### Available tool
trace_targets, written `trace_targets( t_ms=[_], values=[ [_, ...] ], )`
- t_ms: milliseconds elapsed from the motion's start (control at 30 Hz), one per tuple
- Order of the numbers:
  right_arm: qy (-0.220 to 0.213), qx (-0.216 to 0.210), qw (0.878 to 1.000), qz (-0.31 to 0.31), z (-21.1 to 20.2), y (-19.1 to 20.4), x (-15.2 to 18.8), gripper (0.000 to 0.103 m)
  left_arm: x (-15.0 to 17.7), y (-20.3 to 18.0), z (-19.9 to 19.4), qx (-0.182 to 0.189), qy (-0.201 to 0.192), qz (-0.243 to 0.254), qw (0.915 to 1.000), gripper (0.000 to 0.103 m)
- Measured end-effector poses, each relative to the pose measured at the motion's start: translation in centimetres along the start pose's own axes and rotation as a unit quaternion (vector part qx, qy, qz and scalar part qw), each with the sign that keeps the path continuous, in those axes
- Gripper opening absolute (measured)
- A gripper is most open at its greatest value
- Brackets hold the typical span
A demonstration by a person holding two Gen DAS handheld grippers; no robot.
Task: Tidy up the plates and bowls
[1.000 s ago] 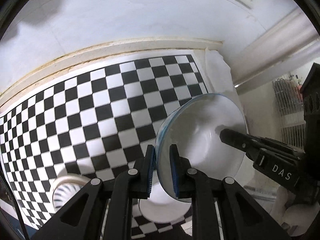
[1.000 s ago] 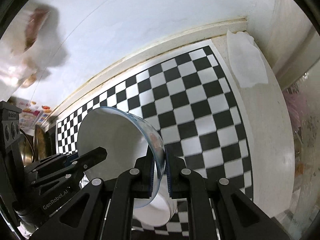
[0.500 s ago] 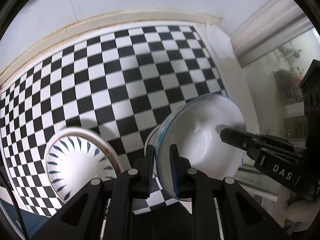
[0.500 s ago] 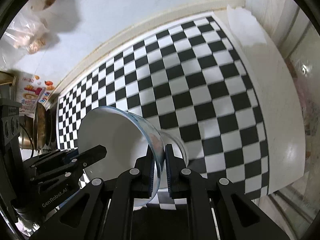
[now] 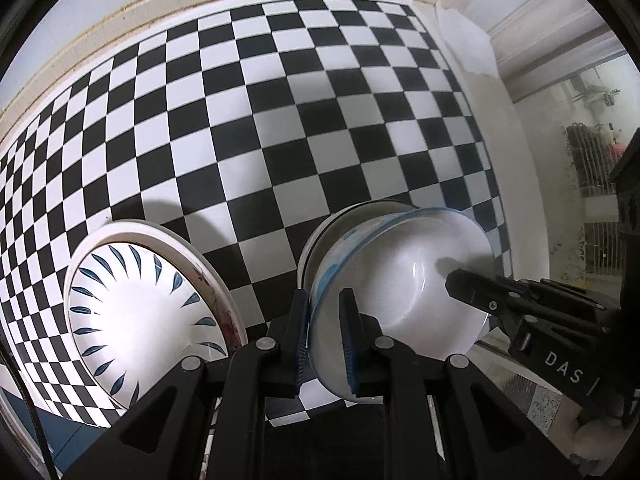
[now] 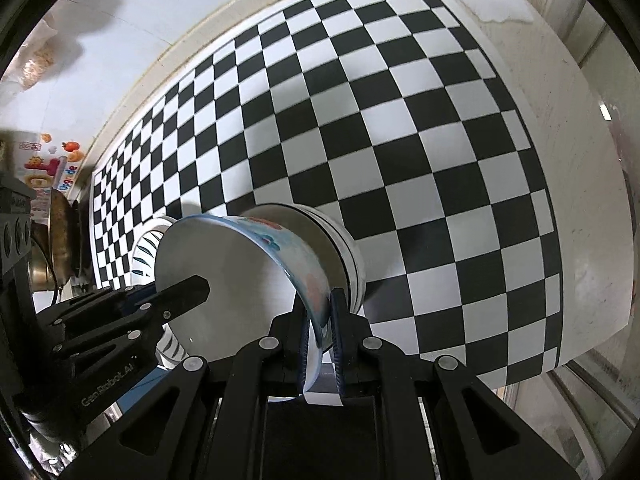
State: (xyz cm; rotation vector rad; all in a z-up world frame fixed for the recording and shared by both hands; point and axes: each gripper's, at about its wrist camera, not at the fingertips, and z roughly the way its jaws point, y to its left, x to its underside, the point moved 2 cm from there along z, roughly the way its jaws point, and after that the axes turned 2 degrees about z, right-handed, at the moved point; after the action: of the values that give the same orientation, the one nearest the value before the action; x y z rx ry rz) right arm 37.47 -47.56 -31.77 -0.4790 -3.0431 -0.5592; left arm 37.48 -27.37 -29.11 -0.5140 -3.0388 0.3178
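- The left gripper [image 5: 325, 334] has its jaws clamped on one side of the bowl's [image 5: 404, 280] rim.
- The right gripper [image 6: 320, 336] has its jaws clamped on the opposite side of the rim.
- The bowl hangs tilted over a white bowl [image 6: 344, 240] on the checkered desk [image 5: 280, 120].
- A stack of plates [image 5: 144, 300] with blue leaf marks sits beside it, to the left.

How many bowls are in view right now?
2: a painted bowl gripped at opposite rims by the left gripper and right gripper, and a white bowl under it. Others may be hidden.
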Motion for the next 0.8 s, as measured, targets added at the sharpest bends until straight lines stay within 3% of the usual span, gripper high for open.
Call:
trace_targets(
  t_ms=[800],
  values=[
    [0.005,0.03,1.0,0.009,1.0,0.1,-1.4,0.015,-0.5,0.5,1.5,-0.004,0.01,-0.012,0.9999,0.014]
  ],
)
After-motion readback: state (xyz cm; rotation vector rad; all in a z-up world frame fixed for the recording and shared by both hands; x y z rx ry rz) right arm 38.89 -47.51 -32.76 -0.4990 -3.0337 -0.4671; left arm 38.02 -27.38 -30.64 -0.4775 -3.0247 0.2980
